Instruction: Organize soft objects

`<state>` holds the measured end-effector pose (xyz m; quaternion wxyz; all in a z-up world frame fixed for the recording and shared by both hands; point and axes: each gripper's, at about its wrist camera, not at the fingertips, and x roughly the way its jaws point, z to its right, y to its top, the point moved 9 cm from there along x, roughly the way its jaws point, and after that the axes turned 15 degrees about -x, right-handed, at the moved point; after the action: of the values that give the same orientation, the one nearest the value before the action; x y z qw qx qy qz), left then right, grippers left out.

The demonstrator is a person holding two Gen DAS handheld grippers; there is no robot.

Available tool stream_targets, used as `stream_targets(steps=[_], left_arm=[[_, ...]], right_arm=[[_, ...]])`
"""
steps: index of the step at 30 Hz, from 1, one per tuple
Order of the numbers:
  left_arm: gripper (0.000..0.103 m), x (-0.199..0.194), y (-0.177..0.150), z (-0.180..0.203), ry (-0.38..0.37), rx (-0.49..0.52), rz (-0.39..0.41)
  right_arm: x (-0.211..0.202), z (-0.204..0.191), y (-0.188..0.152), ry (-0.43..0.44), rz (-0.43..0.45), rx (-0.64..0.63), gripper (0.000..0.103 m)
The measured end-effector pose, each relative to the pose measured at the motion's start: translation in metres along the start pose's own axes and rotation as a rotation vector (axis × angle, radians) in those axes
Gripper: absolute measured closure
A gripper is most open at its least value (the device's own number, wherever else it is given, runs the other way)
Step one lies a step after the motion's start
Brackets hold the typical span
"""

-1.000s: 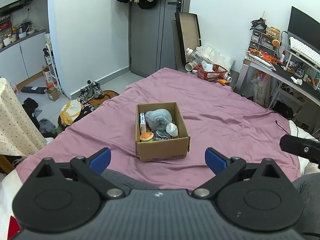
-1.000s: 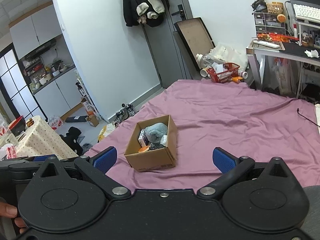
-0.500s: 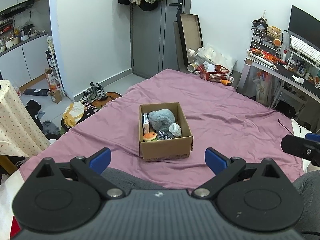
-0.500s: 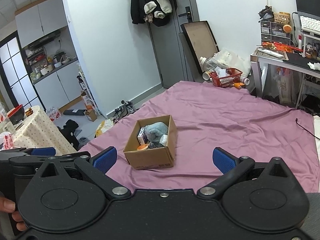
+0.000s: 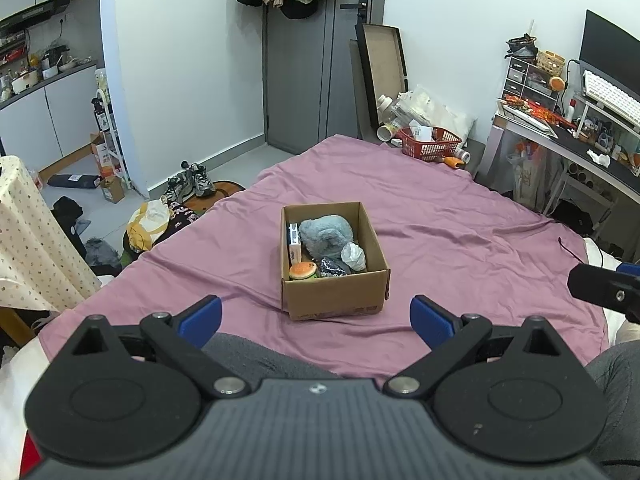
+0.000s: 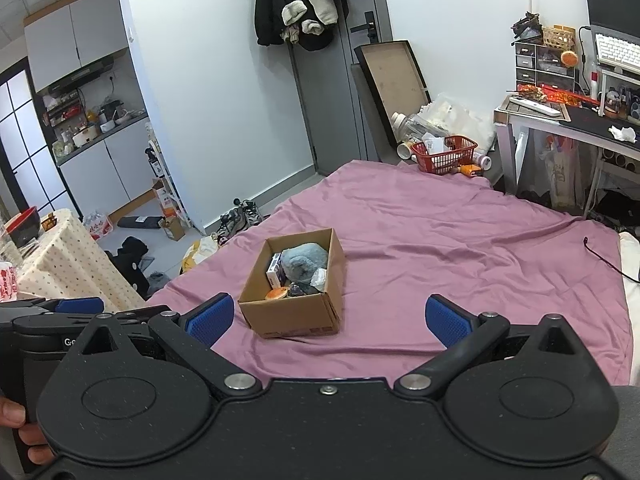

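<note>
An open cardboard box [image 5: 335,298] [image 6: 294,312] stands on the purple bed sheet [image 5: 460,240] [image 6: 460,240]. In it lie a grey-blue plush [image 5: 326,235] [image 6: 305,266], a burger-shaped toy [image 5: 303,271] [image 6: 278,293], a white crumpled item [image 5: 354,257], a dark shiny item [image 5: 332,268] and a small white carton [image 5: 293,240]. My left gripper [image 5: 316,318] is open and empty, short of the box. My right gripper [image 6: 328,318] is open and empty, also short of the box and to its right.
A red basket [image 5: 430,144] [image 6: 444,156] sits past the bed's far edge. A desk [image 5: 560,136] stands at the right. Shoes and bags [image 5: 168,208] lie on the floor left of the bed. A dotted tablecloth [image 5: 36,240] is at the left.
Both grippers have shifted slightly, so the box sits a little further right in the left view and the view tilts up a bit. Both stay open and empty.
</note>
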<state>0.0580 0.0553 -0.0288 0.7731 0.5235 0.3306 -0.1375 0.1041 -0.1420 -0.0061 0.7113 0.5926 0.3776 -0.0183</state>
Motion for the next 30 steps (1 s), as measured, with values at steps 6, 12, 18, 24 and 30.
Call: stream_targets(steps=[6,12,18,24,30], left_arm=[[0.003,0.0,0.0,0.0,0.0,0.001,0.0],[0.003,0.0,-0.001,-0.001,-0.006,0.0,0.002],[0.003,-0.002,-0.002,0.001,-0.021,-0.007,-0.003],[0.003,-0.003,-0.001,0.0,-0.014,-0.001,0.0],[0.003,-0.004,-0.001,-0.002,-0.009,-0.005,0.005]], right_arm=[[-0.002,0.002,0.001,-0.004,0.0,0.009,0.0],[-0.002,0.006,-0.001,-0.017,-0.003,0.017,0.0],[-0.002,0.011,-0.003,-0.025,-0.008,0.029,0.0],[-0.003,0.012,-0.004,-0.031,-0.012,0.033,0.0],[-0.004,0.017,-0.004,-0.042,-0.009,0.033,0.0]])
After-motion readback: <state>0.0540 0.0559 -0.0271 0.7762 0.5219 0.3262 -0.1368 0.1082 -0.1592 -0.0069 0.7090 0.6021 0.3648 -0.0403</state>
